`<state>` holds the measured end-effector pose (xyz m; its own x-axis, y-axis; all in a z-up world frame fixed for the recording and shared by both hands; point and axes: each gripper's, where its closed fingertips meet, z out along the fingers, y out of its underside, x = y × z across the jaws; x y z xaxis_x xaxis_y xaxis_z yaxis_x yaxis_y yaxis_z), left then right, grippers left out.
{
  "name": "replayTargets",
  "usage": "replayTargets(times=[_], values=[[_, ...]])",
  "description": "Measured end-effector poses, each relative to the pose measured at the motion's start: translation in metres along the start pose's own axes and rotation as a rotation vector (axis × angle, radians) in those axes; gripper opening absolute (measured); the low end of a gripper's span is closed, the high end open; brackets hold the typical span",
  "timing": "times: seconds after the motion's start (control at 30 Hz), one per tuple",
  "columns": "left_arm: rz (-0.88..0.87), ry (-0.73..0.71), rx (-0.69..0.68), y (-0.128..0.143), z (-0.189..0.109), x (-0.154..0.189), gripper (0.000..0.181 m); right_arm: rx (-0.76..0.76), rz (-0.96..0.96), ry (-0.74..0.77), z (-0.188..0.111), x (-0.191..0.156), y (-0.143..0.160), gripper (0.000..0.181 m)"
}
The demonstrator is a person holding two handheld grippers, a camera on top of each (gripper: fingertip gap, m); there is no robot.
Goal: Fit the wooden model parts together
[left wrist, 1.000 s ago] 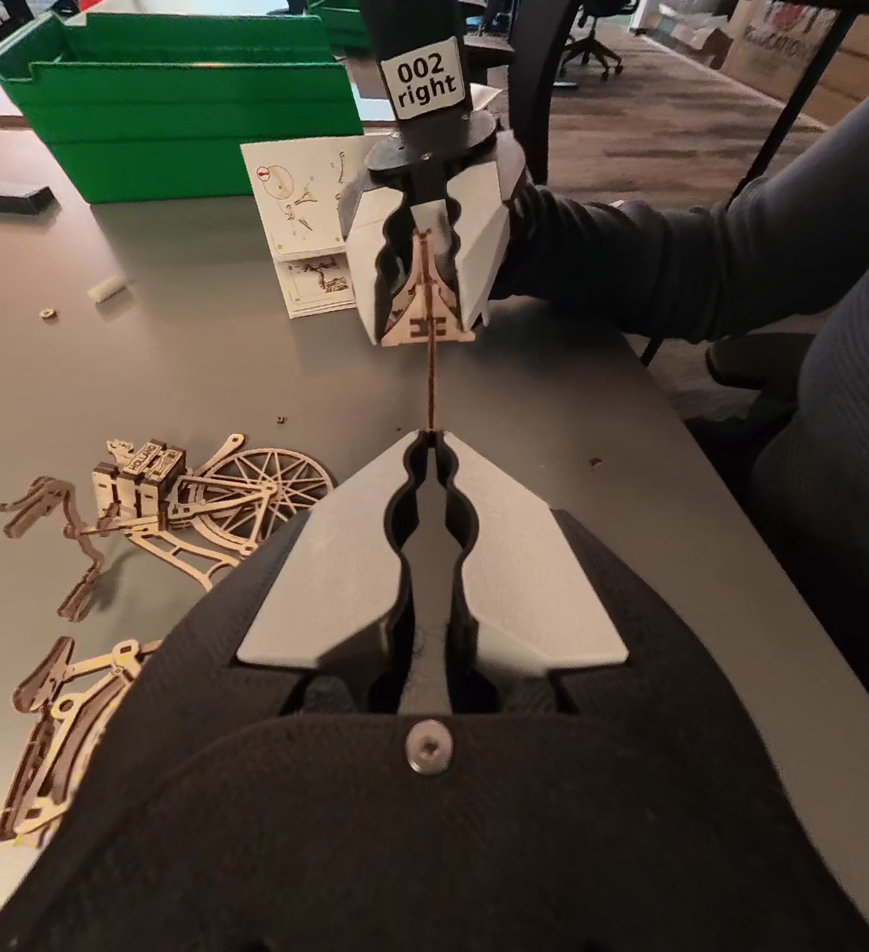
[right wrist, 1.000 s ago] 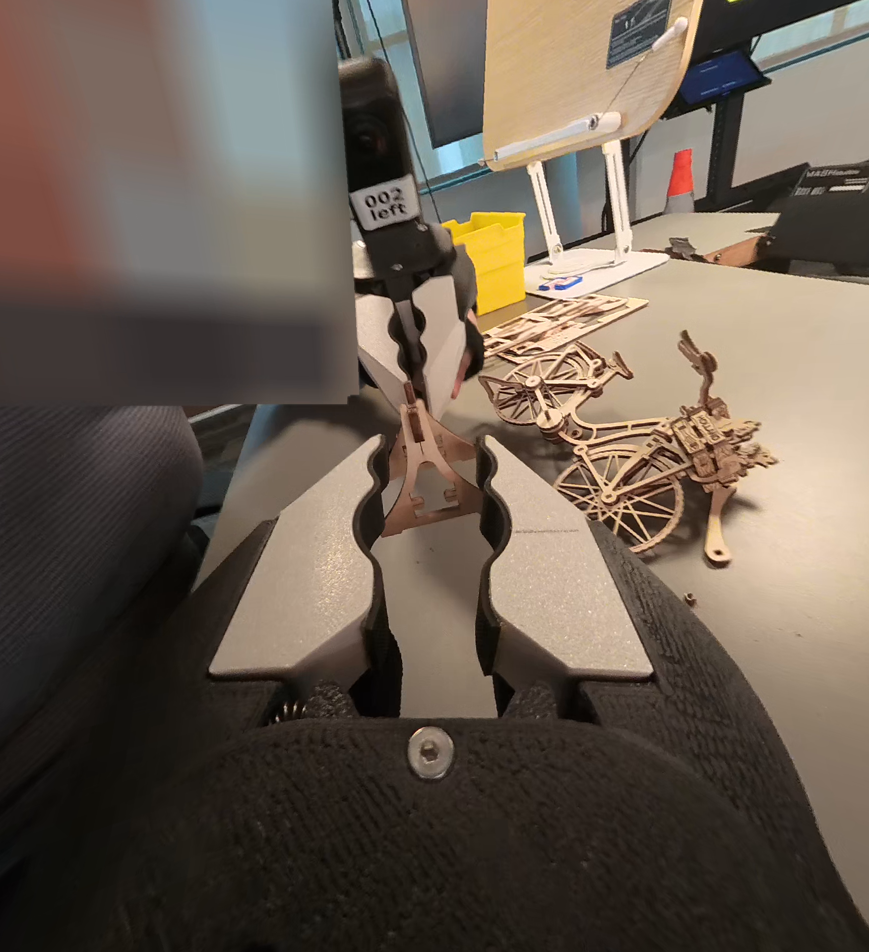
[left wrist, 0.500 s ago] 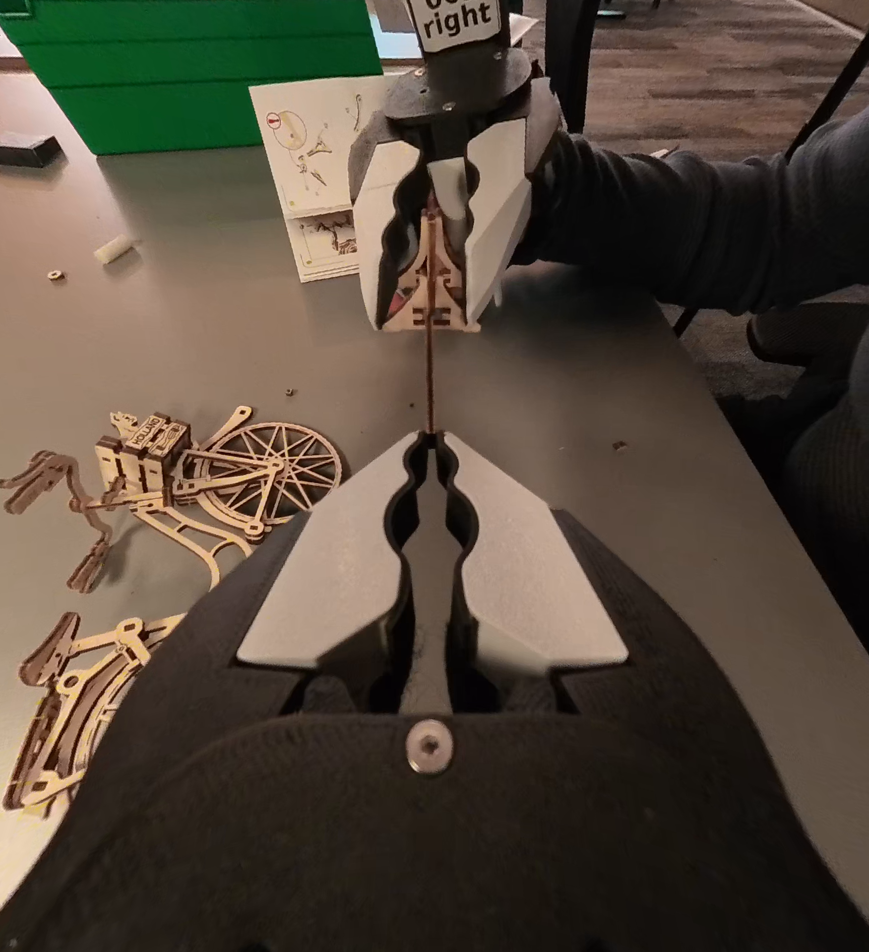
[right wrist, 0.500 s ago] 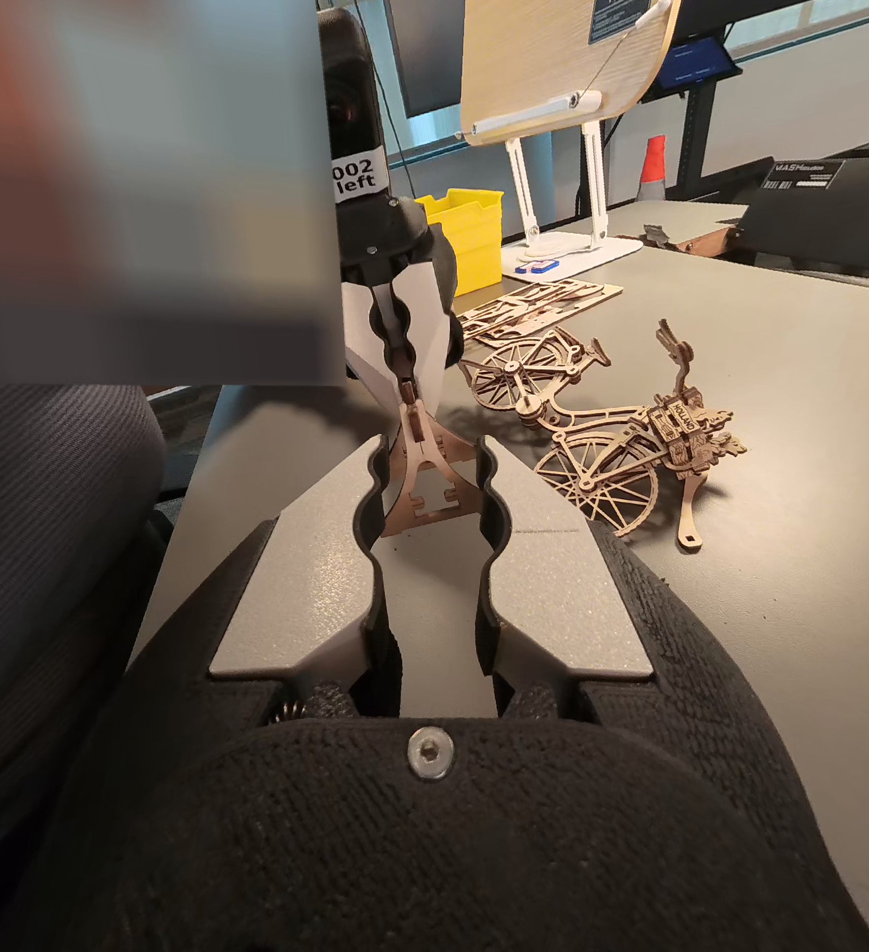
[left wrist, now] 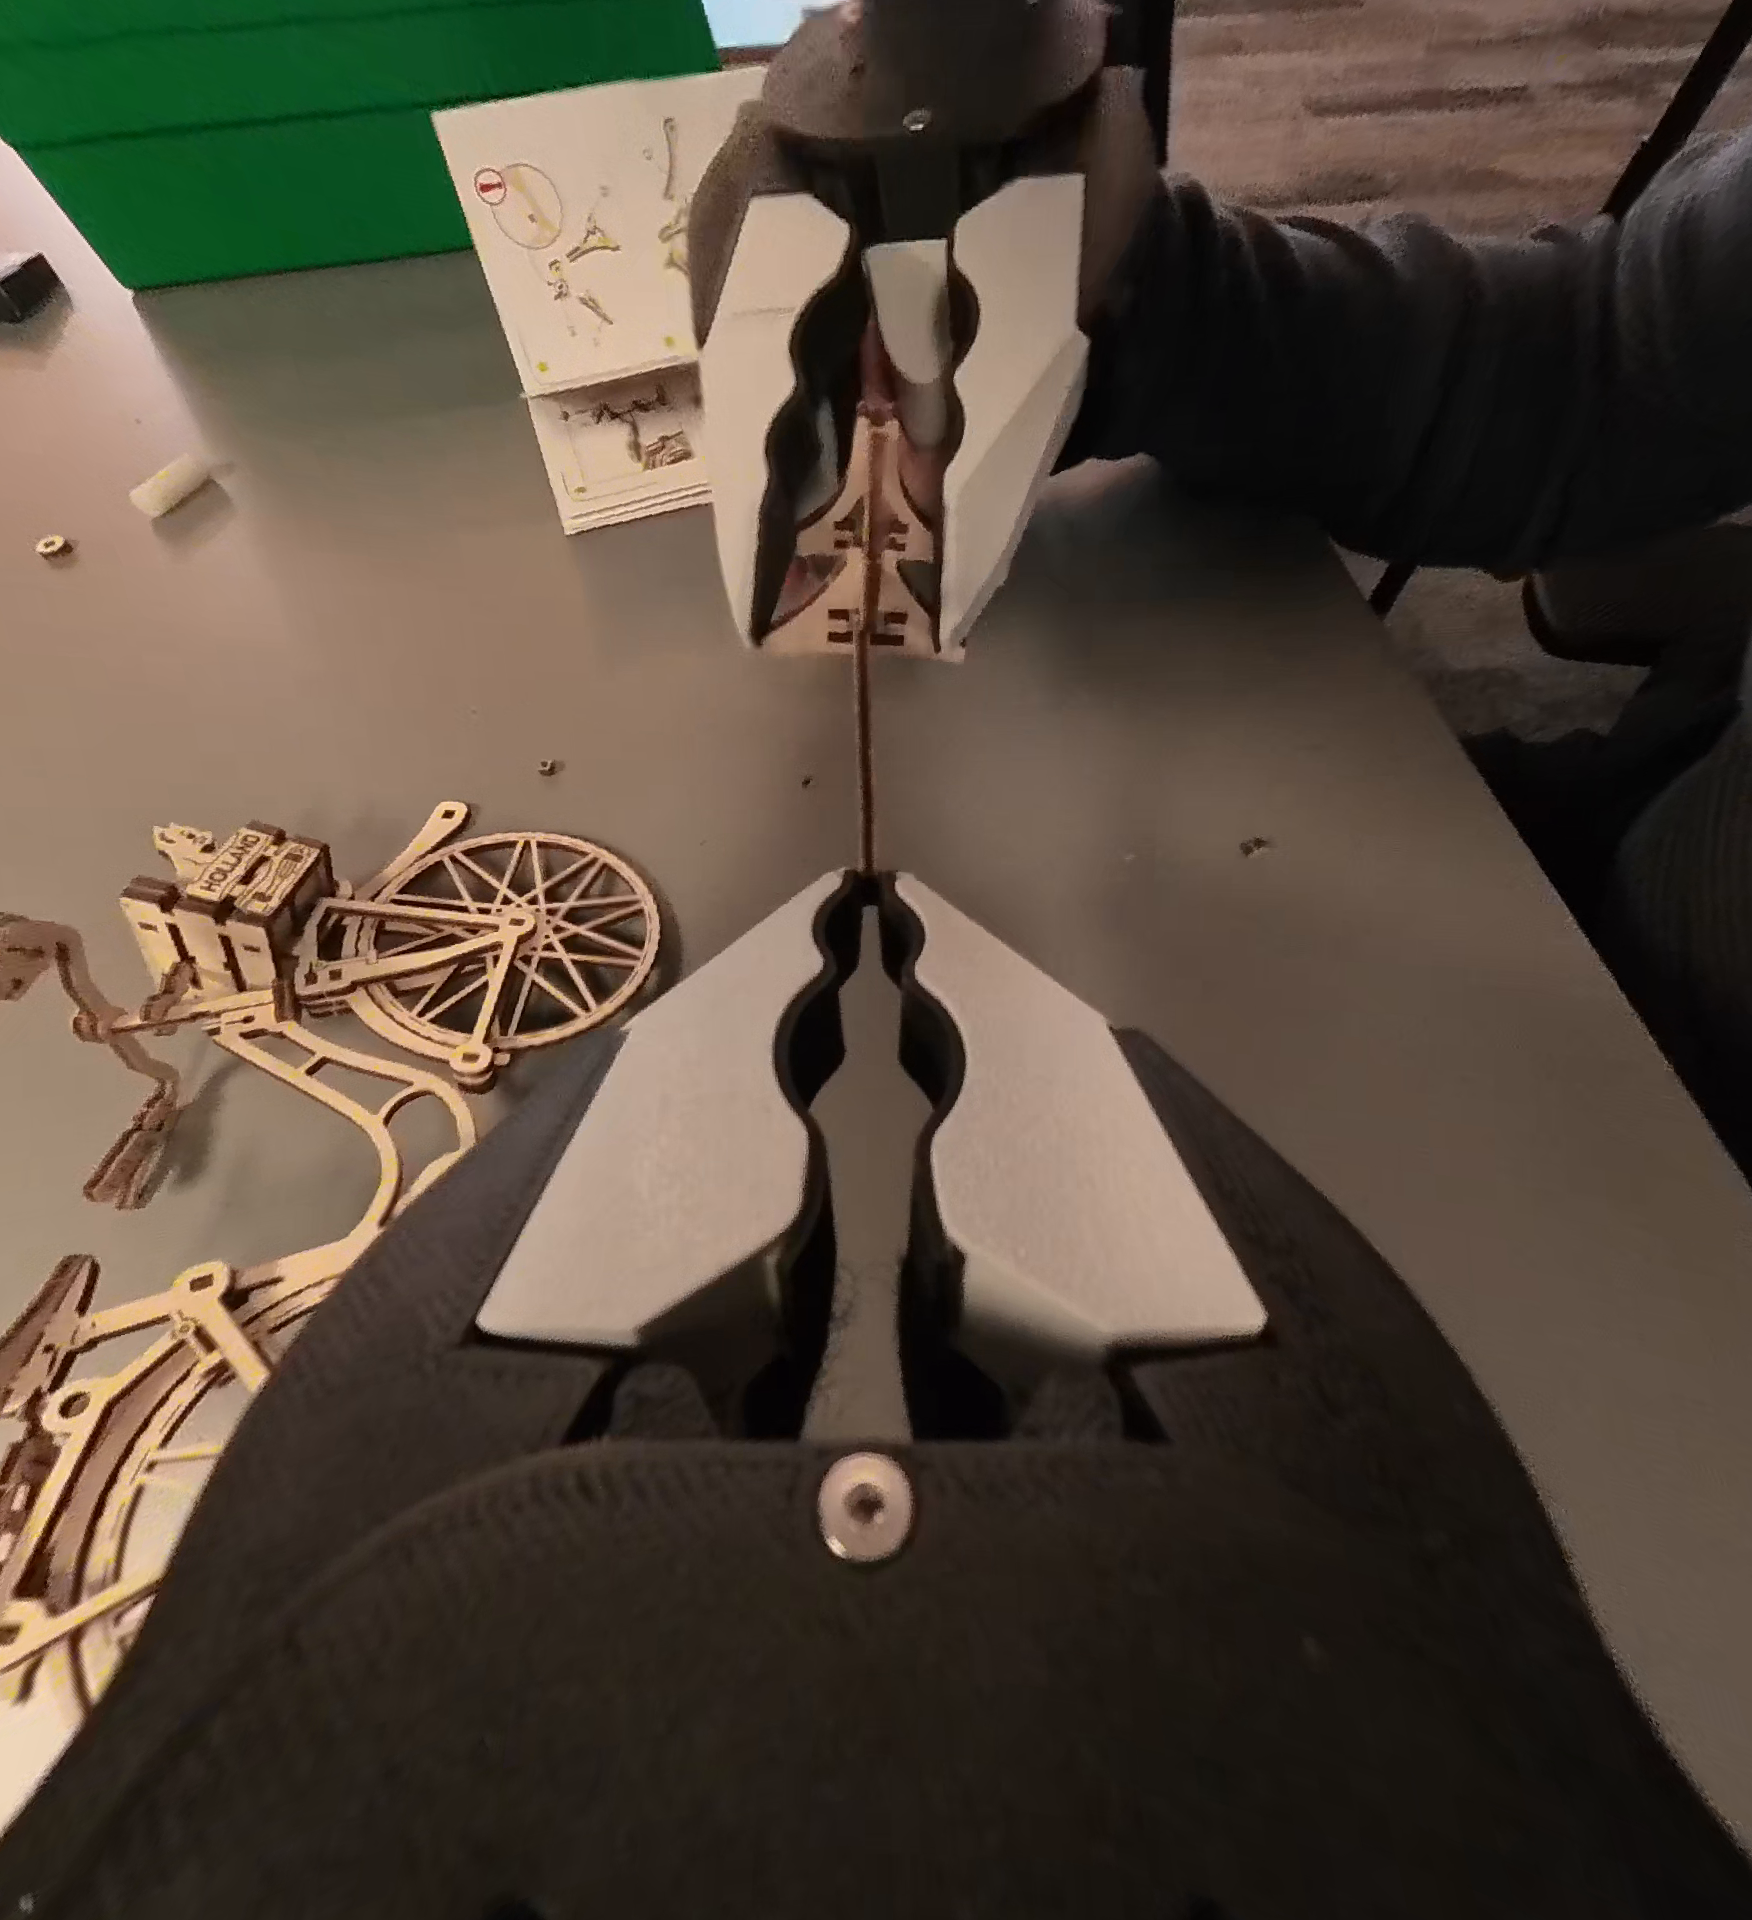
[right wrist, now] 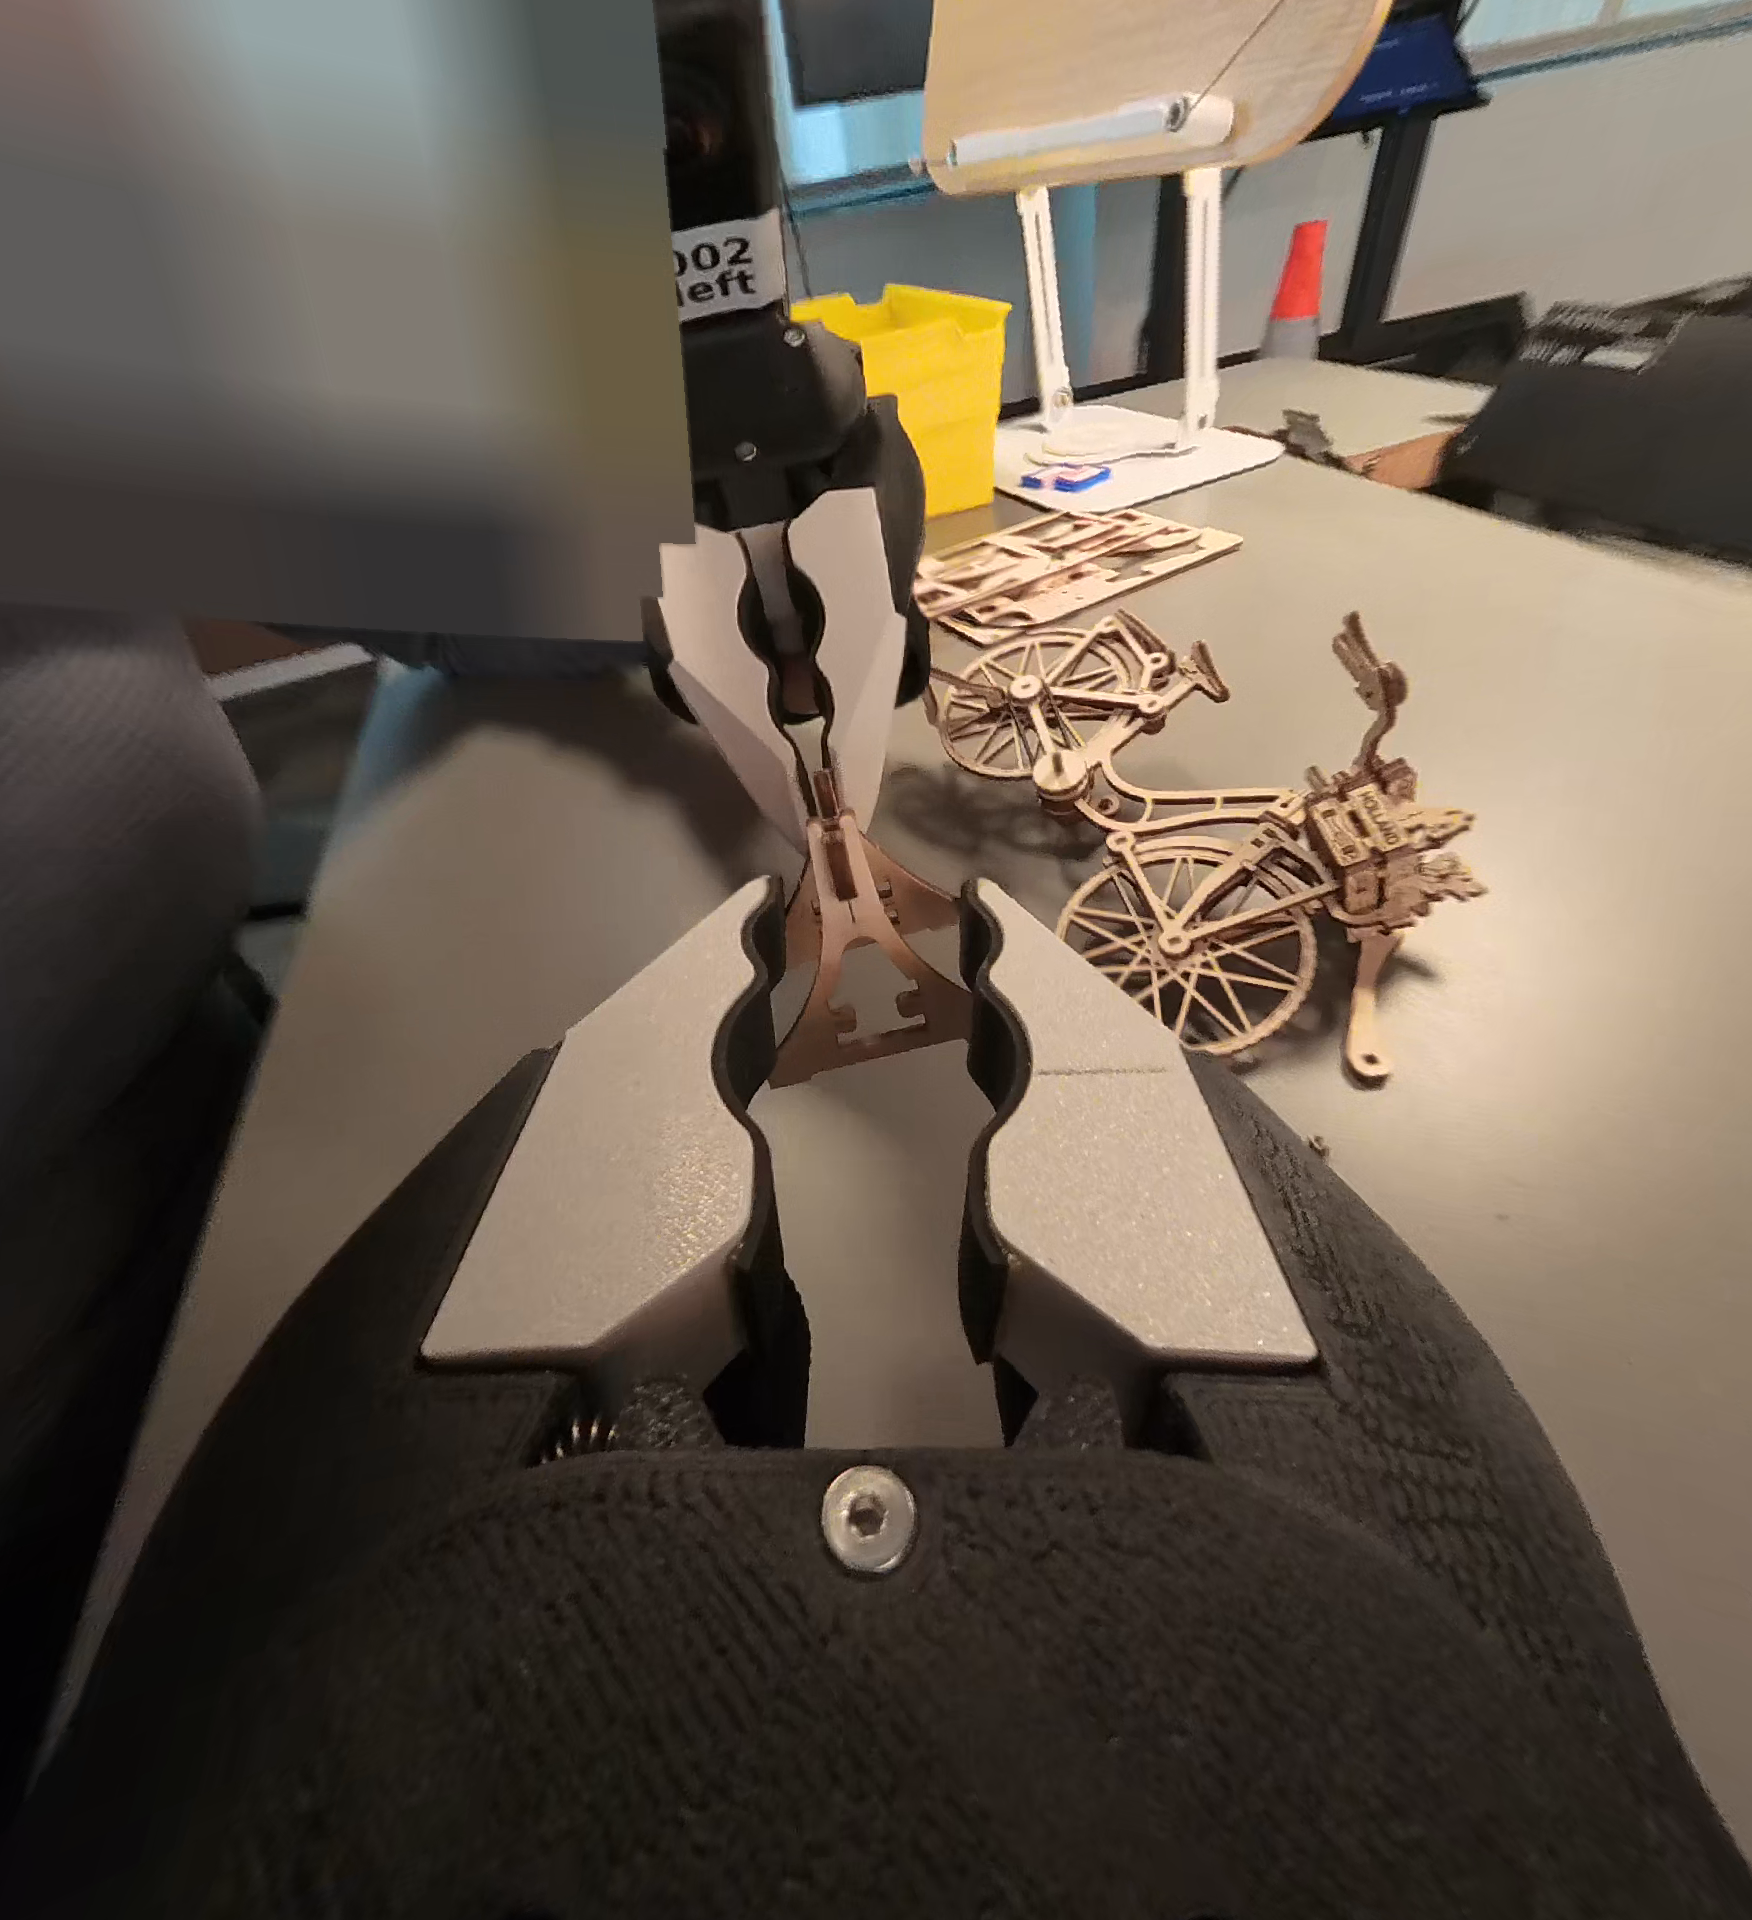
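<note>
In the left wrist view my left gripper (left wrist: 864,881) is shut on a thin wooden part (left wrist: 864,758), seen edge-on and running straight ahead. It runs into a flared, tower-shaped wooden part (left wrist: 830,587) that my right gripper (left wrist: 856,649) holds by its side edges, above the grey table (left wrist: 1111,748). In the right wrist view my right gripper (right wrist: 870,914) is shut on the flared part (right wrist: 856,1003). My left gripper (right wrist: 822,805) comes down from above and pinches the thin part (right wrist: 830,868) at the flared part's narrow top. The two parts cross at right angles.
Assembled wooden bicycles lie on the table (left wrist: 352,956) (left wrist: 72,1455) (right wrist: 1225,904) (right wrist: 1048,696). A cut-out parts sheet (right wrist: 1080,561), yellow bin (right wrist: 939,384) and white stand (right wrist: 1121,447) are farther back. Green bins (left wrist: 228,135) and an instruction booklet (left wrist: 591,301) are behind. The table edge (left wrist: 1474,790) and a sleeved arm (left wrist: 1474,364) are at the right. Some 4 cm of space lies between my two pairs of fingers.
The two grippers have drawn closer together, each still gripping its part. The right gripper looks larger in the left wrist view, and the thin part reaches farther into the flared part.
</note>
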<state>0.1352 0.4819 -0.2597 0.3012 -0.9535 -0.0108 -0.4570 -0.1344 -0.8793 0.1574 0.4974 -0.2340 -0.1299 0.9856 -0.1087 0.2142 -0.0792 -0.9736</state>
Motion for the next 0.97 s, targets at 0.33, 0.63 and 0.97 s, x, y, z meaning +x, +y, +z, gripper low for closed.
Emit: replayTargets(times=[0.33, 0.63, 0.97], values=[[0.083, -0.048, 0.025, -0.006, 0.014, 0.018, 0.002, 0.015, -0.191, 0.160, -0.017, -0.017, 0.003, 0.031], [0.083, -0.027, -0.023, -0.008, 0.034, 0.030, 0.002, 0.040, -0.152, 0.126, -0.031, -0.028, 0.004, 0.031], [0.065, 0.003, -0.014, -0.015, 0.058, 0.029, 0.002, 0.038, -0.135, 0.136, -0.049, -0.024, 0.007, 0.031]])
